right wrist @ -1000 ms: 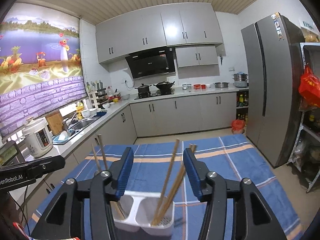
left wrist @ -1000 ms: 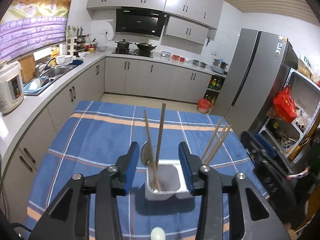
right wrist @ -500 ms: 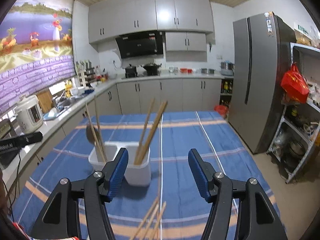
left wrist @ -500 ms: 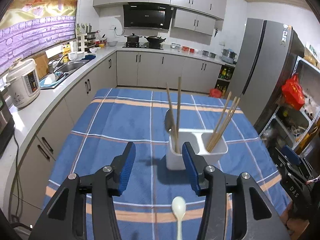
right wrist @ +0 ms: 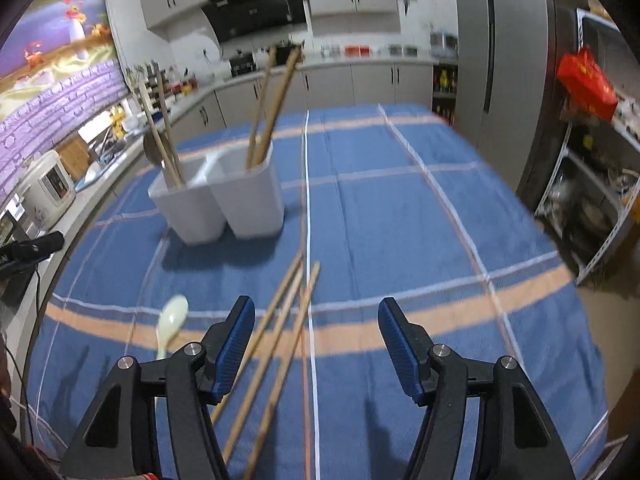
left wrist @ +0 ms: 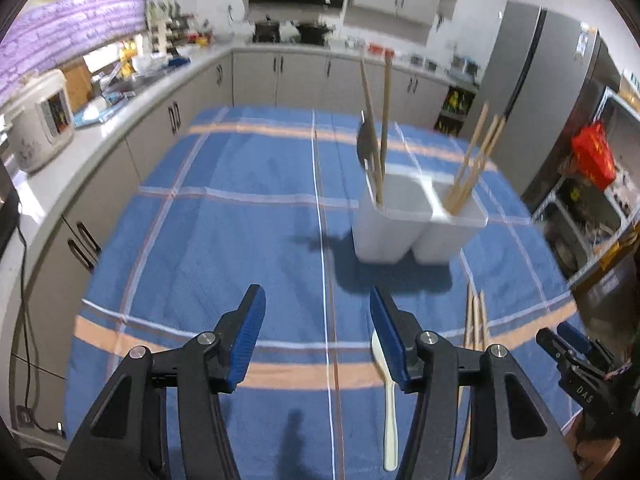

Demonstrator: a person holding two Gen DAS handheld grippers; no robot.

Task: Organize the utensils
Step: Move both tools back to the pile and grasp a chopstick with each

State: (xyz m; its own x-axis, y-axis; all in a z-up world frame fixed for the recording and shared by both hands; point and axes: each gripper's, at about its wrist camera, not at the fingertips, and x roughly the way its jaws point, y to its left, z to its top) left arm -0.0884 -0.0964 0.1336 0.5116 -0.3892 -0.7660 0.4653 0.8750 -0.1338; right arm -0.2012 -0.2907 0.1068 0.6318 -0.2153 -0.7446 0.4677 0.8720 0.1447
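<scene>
Utensils sit in two places on my blue plaid tablecloth (left wrist: 240, 240). A white two-compartment holder (left wrist: 416, 224) stands upright toward the far side: its left compartment holds a dark metal spoon (left wrist: 366, 144) and a pair of wooden chopsticks (left wrist: 384, 120), and its right compartment holds a bundle of lighter chopsticks (left wrist: 476, 160). Nearer to me, a white plastic spoon (right wrist: 172, 320) lies flat on the cloth, and just beside it three loose wooden chopsticks (right wrist: 280, 328) lie roughly parallel, running from near the holder's shadow back toward my grippers.

My left gripper (left wrist: 318, 320) hangs over the cloth with its blue pads apart; they have just been opening, and nothing is between them. The white spoon's bowl lies right behind its right-hand finger. My right gripper (right wrist: 316, 328) is also spread, wider, its jaws having just opened further, and it holds nothing; the loose chopsticks pass under its left finger (right wrist: 236, 340). Both views are a little blurred.
</scene>
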